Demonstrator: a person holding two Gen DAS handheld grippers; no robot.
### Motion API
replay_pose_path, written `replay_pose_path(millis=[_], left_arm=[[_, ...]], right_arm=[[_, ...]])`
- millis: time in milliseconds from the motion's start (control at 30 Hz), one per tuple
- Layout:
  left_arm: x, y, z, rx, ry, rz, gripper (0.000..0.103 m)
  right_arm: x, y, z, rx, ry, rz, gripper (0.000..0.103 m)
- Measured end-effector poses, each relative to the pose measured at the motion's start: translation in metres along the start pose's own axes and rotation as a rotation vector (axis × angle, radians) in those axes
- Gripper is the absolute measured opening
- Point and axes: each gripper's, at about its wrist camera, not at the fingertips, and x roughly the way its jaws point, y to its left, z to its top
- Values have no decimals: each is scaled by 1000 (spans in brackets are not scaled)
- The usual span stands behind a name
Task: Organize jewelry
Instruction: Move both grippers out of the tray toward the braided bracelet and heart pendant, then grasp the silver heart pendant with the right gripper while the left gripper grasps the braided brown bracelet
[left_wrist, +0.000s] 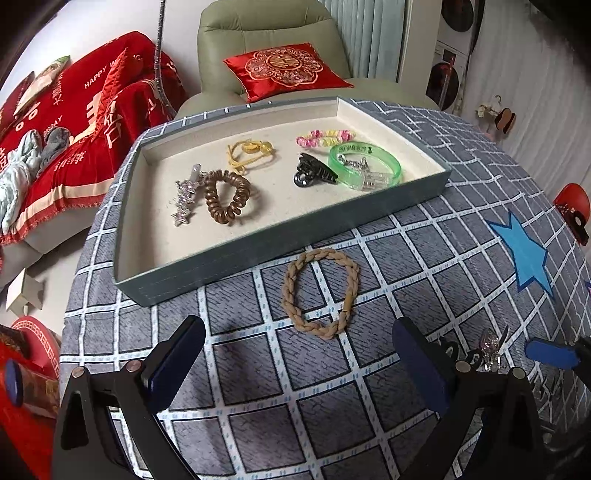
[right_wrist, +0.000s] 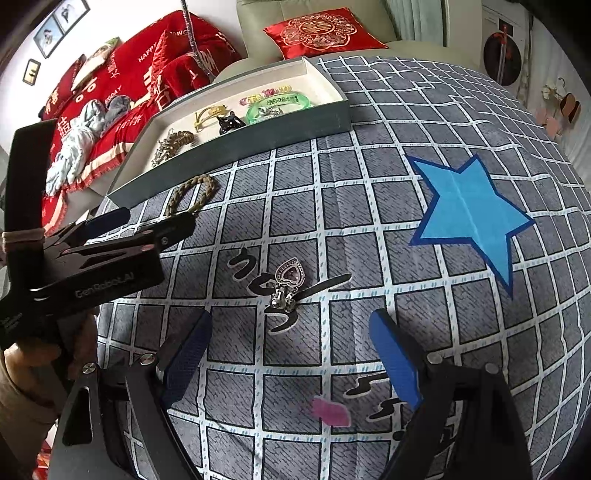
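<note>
A grey-blue tray (left_wrist: 280, 254) with a cream lining holds a silver hair clip (left_wrist: 184, 199), a brown coil hair tie (left_wrist: 227, 201), a yellow cord (left_wrist: 251, 153), a black claw clip (left_wrist: 314, 173), a green bangle (left_wrist: 364, 166) and a pink-yellow bracelet (left_wrist: 325, 137). A tan braided bracelet (left_wrist: 320, 291) lies on the checked cloth just before the tray. My left gripper (left_wrist: 299, 354) is open and empty, just short of it. A silver heart clip (right_wrist: 286, 282) lies on the cloth. My right gripper (right_wrist: 291, 347) is open and empty, just short of that clip.
A blue star patch (right_wrist: 469, 210) and a pink patch (right_wrist: 330, 411) mark the cloth (right_wrist: 369, 147). The tray (right_wrist: 236, 142) stands at the table's far left edge. A green armchair with a red cushion (left_wrist: 286, 70) and a red-covered sofa (left_wrist: 74, 122) stand beyond.
</note>
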Motion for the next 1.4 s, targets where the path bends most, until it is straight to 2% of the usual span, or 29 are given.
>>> replay_pose_path(millis=[233, 467, 600, 800, 867, 1000, 1033, 1067, 1133, 1167, 1200, 1333, 1400], left_arm=[[11, 0, 3, -11, 14, 12, 103], [14, -4, 7, -14, 11, 10, 100], [12, -9, 10, -2, 6, -2, 87], [8, -17, 9, 22, -5, -22, 67], [6, -20, 9, 32, -8, -27, 55], [6, -21, 9, 33, -5, -31, 53], [6, -21, 9, 34, -5, -31, 45], [5, -21, 9, 36, -5, -32, 39], [5, -21, 8, 35, 0, -36, 38], [4, -21, 8, 36, 0, -38, 28], [4, -21, 8, 39, 1, -38, 27], [0, -21, 5, 39, -2, -53, 27], [-3, -20, 3, 38, -6, -60, 27]], right_arm=[[4, 11, 1, -45, -16, -36, 86], [12, 26, 5, -115, -38, -116, 74], [14, 28, 7, -136, -48, -154, 62], [13, 30, 7, -151, -50, -153, 50], [13, 31, 7, -154, -50, -152, 48], [12, 33, 6, -159, -48, -148, 44], [12, 34, 6, -160, -47, -146, 43], [12, 34, 5, -161, -47, -145, 39], [11, 35, 5, -164, -47, -140, 32], [11, 35, 5, -165, -47, -134, 24], [11, 35, 5, -164, -46, -130, 19], [9, 33, 5, -150, -42, -105, 19], [6, 28, 5, -123, -41, -62, 19]])
